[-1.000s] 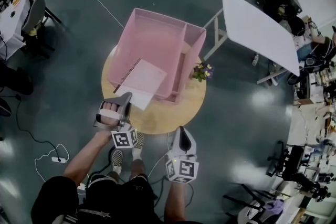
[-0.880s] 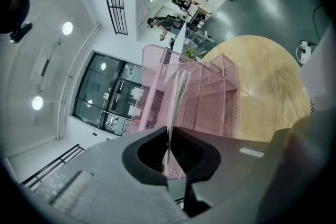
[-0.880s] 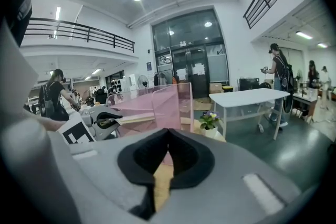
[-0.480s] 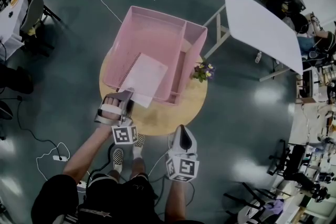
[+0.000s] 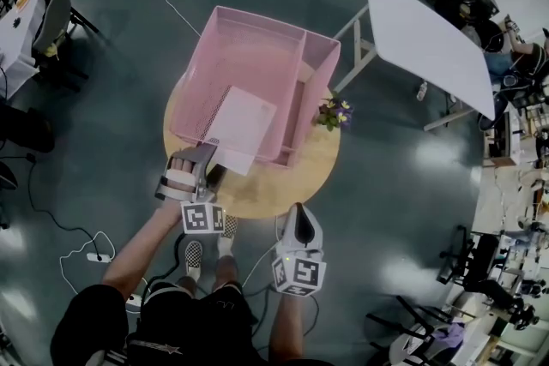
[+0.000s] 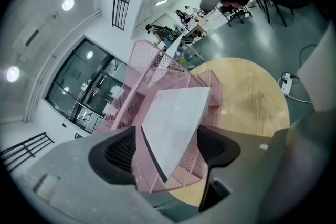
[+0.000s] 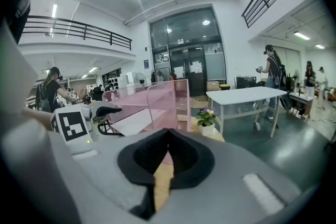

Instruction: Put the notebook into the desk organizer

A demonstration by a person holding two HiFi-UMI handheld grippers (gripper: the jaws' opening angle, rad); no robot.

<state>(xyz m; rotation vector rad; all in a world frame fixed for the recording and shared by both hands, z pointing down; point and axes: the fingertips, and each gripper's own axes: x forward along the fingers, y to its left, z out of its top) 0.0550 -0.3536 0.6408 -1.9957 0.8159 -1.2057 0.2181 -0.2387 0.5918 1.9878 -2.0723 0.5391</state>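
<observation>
Notebook sits mid-frame in the big compartment of the pink organizer, lying at a slant with its near end poking over the front rim. The left gripper is just below it. Its fingers are opening, with the notebook's corner between them, and neither pad is pressing on it. The right gripper hangs low in the frame off the counter, fingers together and empty. I'd say the drop is nearly done. What may be left is a push to seat the overhanging end.

left gripper jaws opening, right gripper jaws together
</observation>
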